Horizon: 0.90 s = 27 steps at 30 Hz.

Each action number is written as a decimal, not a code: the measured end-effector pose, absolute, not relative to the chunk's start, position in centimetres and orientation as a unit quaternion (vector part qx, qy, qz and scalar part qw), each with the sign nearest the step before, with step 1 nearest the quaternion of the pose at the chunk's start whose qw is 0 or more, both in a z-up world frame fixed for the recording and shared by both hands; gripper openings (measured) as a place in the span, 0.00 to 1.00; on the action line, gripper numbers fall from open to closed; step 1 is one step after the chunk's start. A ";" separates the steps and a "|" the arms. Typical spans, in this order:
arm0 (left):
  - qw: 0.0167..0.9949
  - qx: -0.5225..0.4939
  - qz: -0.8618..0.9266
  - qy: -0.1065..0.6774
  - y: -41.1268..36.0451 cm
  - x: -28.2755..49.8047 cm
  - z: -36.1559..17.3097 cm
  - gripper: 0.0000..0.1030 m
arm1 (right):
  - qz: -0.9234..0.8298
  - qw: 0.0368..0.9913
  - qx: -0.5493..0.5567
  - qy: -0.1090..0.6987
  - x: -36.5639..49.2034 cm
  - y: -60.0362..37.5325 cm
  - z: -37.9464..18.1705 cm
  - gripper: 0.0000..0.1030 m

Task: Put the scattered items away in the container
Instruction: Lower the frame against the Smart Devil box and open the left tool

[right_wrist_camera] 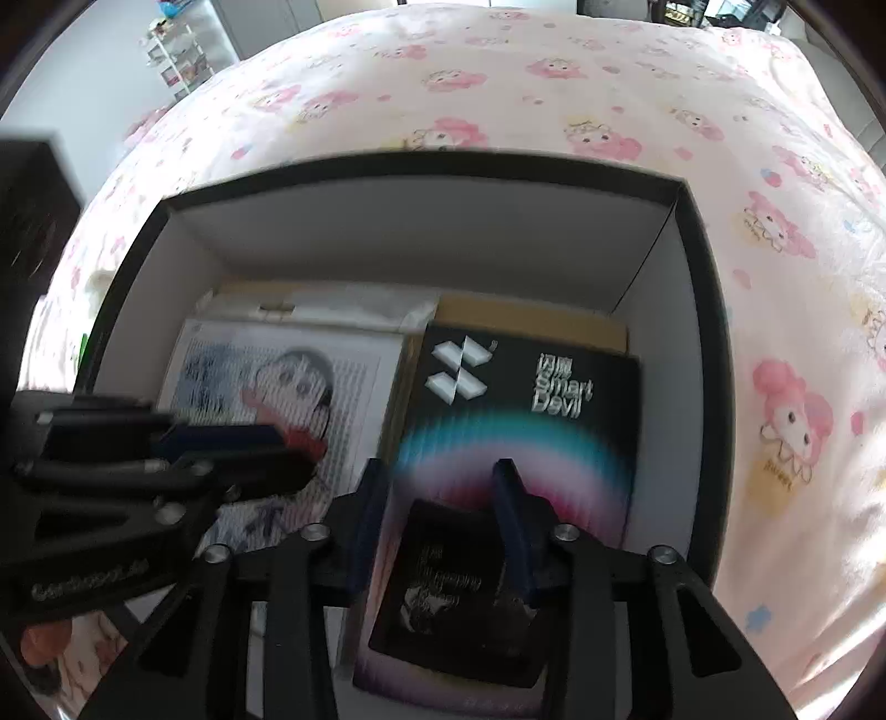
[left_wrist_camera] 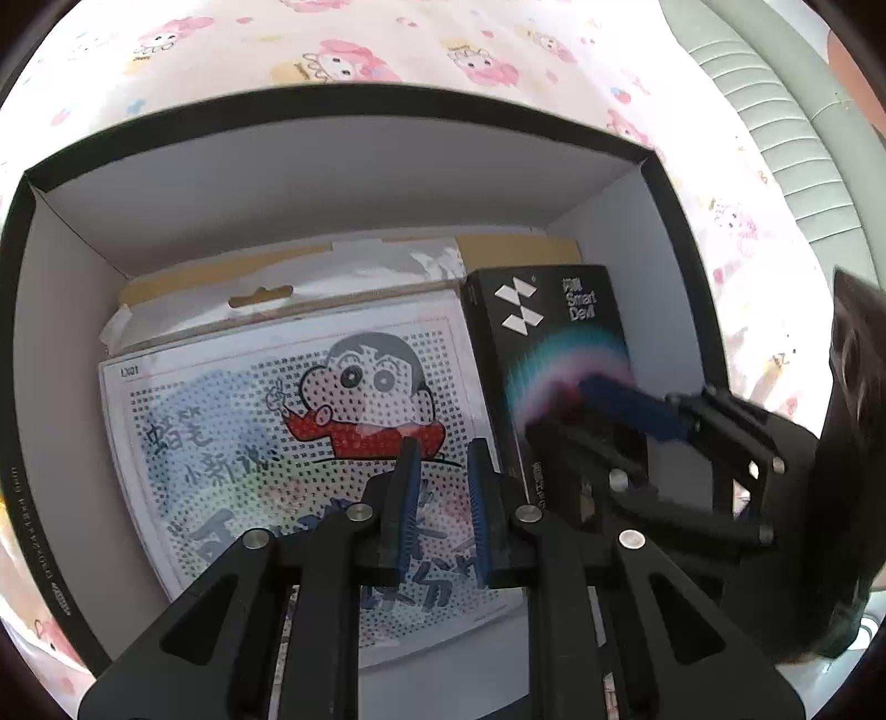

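Observation:
A black-rimmed cardboard box with white inner walls sits on the bed. Inside lie a flat cartoon bead-art pack on the left and a black "Smart Devil" box on the right; both also show in the right wrist view, the pack and the black box. My left gripper hovers over the pack, jaws slightly apart and empty. My right gripper is open, its fingers straddling the black box's near end without clear contact. It appears blurred in the left wrist view.
A pink cartoon-print bedsheet surrounds the container. Brown cardboard lies under the items at the box's back. A pale green ribbed object sits at the far right. Shelving stands beyond the bed.

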<state>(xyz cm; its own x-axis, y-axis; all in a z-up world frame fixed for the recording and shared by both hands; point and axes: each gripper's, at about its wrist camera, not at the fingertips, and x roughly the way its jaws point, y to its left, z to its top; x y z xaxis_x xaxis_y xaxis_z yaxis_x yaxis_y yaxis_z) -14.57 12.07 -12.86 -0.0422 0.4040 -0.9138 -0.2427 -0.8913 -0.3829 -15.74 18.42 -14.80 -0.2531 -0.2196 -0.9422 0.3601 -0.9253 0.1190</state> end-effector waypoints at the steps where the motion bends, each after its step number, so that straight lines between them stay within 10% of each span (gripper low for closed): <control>1: 0.229 -0.656 0.716 -0.065 12.1 -14.3 -12.9 0.15 | -0.785 0.183 0.589 0.058 -15.3 18.8 -15.2 0.31; 27: 0.349 -0.694 0.620 -0.110 14.4 -8.3 -13.5 0.17 | -0.866 0.084 0.491 -0.052 -10.9 26.2 -8.6 0.27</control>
<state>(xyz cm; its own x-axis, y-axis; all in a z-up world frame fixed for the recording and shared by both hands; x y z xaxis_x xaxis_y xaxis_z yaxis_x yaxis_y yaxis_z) -8.31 14.42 -13.49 0.2078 0.5863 -0.7830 -0.2798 -0.7314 -0.6219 -10.89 26.19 -8.58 -0.5043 -0.1962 -0.8410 0.0944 -0.9805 0.1722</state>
